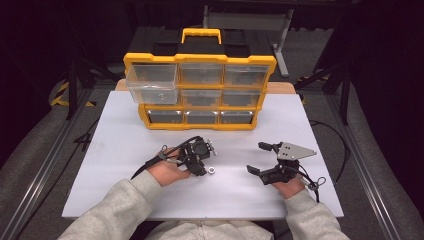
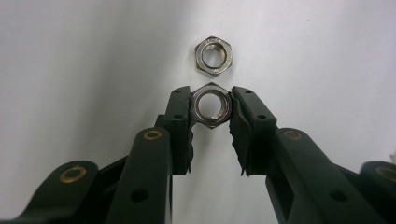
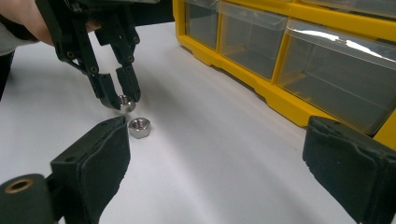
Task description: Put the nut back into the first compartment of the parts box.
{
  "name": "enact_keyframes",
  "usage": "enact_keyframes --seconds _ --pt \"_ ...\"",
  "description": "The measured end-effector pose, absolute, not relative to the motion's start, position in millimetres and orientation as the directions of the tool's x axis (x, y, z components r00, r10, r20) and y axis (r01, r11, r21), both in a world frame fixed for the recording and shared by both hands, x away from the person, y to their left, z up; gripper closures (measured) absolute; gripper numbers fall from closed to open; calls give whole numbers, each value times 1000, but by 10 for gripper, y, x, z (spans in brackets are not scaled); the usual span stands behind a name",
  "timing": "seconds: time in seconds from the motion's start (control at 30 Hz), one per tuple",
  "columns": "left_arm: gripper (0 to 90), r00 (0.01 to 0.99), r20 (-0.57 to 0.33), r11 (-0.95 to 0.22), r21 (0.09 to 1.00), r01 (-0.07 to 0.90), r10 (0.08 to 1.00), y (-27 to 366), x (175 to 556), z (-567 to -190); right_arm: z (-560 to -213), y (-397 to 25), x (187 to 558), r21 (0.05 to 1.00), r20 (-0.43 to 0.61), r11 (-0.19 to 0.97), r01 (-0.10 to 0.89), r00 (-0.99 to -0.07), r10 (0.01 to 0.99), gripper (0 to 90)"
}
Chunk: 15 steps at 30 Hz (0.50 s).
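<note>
1. My left gripper (image 2: pixel 212 109) has its two black jaws closed against the flats of a small silver hexagonal steel nut (image 2: pixel 212 105); the nut sits squarely between the pads, right at the tips, low over the white table top (image 1: pixel 150 130).
2. A second silver hexagonal steel nut (image 2: pixel 214 55) lies flat on the white surface just beyond the gripped one; the two are close but I see a thin gap between them; in the right gripper view this loose nut (image 3: pixel 139 127) rests just beside my left gripper's tips (image 3: pixel 120 100).
3. My right gripper (image 1: pixel 261 158) rests on the near right of the table, well apart from both nuts; its jaws stand wide open with nothing between them.
4. At the far side of the table stands a yellow plastic organiser case with clear drawers (image 1: pixel 200 92); its top-left clear drawer (image 1: pixel 152 83) is pulled out toward me, and a small metal piece shows at its front; I cannot tell what it is.
5. In the high view my left hand (image 1: pixel 167 172) lies near the table's middle; both grey sleeves come in from the near edge.
</note>
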<state>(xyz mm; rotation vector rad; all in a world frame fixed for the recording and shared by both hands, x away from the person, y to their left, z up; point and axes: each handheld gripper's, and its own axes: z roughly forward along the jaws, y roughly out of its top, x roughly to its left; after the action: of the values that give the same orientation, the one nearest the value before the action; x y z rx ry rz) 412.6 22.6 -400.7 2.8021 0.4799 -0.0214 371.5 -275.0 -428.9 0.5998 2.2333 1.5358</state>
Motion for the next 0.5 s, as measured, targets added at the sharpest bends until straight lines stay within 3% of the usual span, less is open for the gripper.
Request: enact_keyframes --seconds 0.5 --pt "696 956 -8 -914 293 281 292 354 4083 -3433 -4280 -2759 3710 941 -56 311 137 -840 540 81"
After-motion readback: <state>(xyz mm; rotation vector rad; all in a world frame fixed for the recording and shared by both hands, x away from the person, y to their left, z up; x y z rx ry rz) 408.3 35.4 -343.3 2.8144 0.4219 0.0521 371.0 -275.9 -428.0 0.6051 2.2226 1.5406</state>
